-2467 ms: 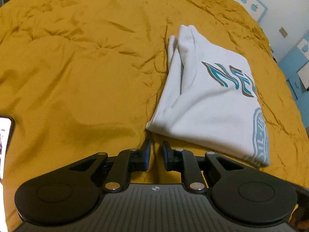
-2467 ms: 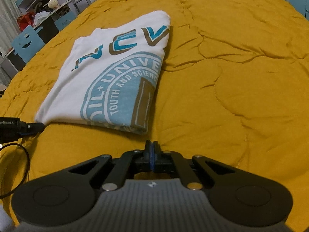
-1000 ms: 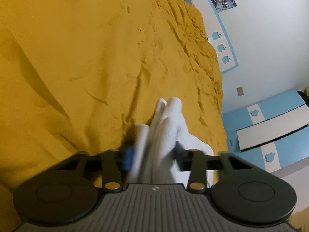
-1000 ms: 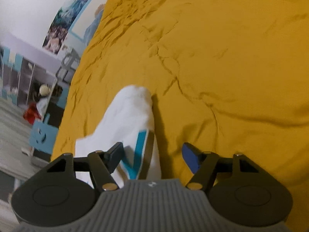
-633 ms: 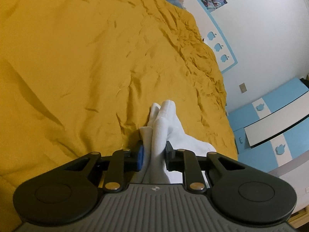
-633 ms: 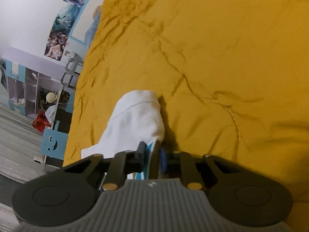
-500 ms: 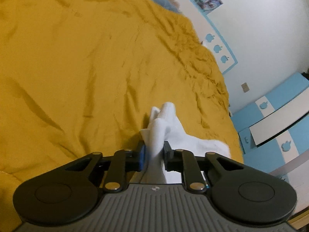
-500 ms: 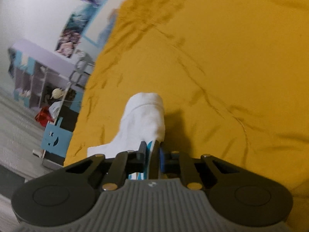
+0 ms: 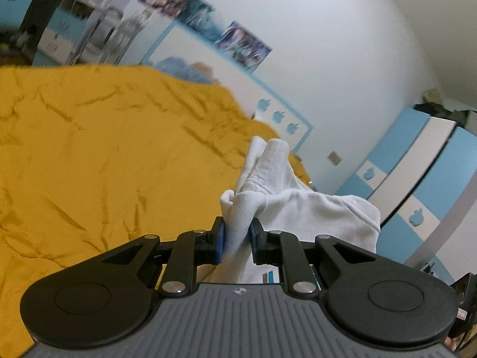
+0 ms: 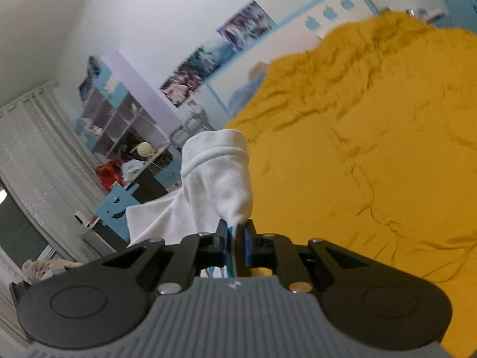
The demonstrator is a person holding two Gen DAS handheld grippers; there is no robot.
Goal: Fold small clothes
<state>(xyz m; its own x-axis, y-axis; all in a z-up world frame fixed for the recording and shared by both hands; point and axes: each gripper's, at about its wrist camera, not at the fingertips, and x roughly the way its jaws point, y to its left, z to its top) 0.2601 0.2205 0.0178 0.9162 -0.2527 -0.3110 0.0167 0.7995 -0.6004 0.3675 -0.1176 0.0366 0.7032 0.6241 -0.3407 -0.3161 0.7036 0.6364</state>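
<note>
The white T-shirt (image 9: 298,208) with teal print hangs lifted above the mustard-yellow bedspread (image 9: 89,164). My left gripper (image 9: 237,229) is shut on a bunched fold of it, and the cloth sticks up between the blue pads. In the right wrist view, my right gripper (image 10: 235,232) has its jaws closing on another edge of the T-shirt (image 10: 217,179), pads pressing the fabric. A hemmed end stands up ahead of the fingers. The bedspread (image 10: 372,149) lies below and to the right.
A blue and white wardrobe (image 9: 417,185) stands past the bed's right side. A shelf unit (image 10: 119,119), a blue chair (image 10: 116,203) and pale curtains (image 10: 29,149) are off the bed's left side. Posters hang on the white wall.
Both grippers closed on the folded T-shirt's edges and rose with it off the bed. The views tipped up from the bedspread to the walls and furniture.
</note>
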